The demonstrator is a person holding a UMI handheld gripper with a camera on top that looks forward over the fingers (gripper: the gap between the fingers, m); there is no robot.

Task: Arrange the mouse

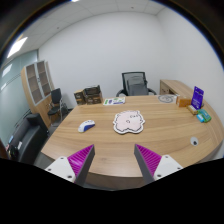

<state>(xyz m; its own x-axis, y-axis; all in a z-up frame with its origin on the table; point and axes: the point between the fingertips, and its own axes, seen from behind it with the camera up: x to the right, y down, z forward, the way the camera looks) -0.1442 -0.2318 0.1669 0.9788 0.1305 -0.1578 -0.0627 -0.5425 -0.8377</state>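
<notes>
A wooden worktop (150,140) fills the white-walled room. A black office chair (134,83) stands behind it, a wooden bookcase (38,85) beside a window (10,90).

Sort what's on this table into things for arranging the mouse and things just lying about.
For the job: small white computer mouse; white irregular mouse pad; hand-held gripper, fingers open, holding nothing.

Lying about: purple upright box; teal object beside it; small white round item; brown cardboard boxes; black office chair.
</notes>
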